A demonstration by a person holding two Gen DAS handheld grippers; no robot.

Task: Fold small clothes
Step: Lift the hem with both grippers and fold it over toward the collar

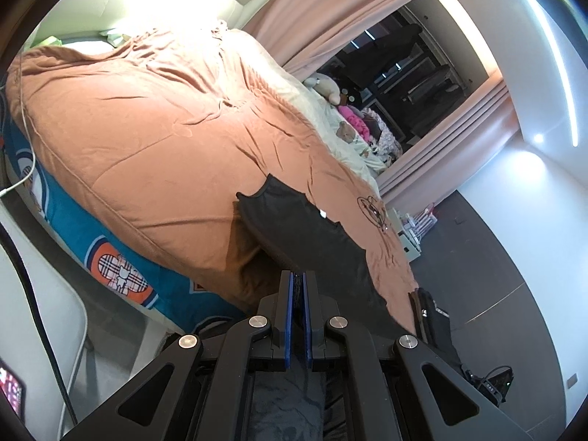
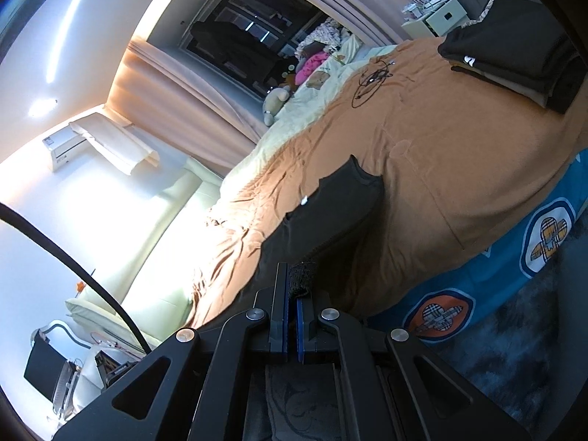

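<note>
Both your left gripper point(image 1: 297, 275) and right gripper point(image 2: 292, 275) pinch the dark garment point(image 1: 294, 220), which stretches straight ahead of both.

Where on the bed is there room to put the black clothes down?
The orange blanket lies bare between the held black garment and the folded dark stack, and on toward the pillows. Crowded: the far edge with stuffed toys, and the coiled cable.

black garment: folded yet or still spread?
Spread, not folded: the black garment hangs between both grippers, left gripper and right gripper shut on its edge above the orange bedspread.
</note>
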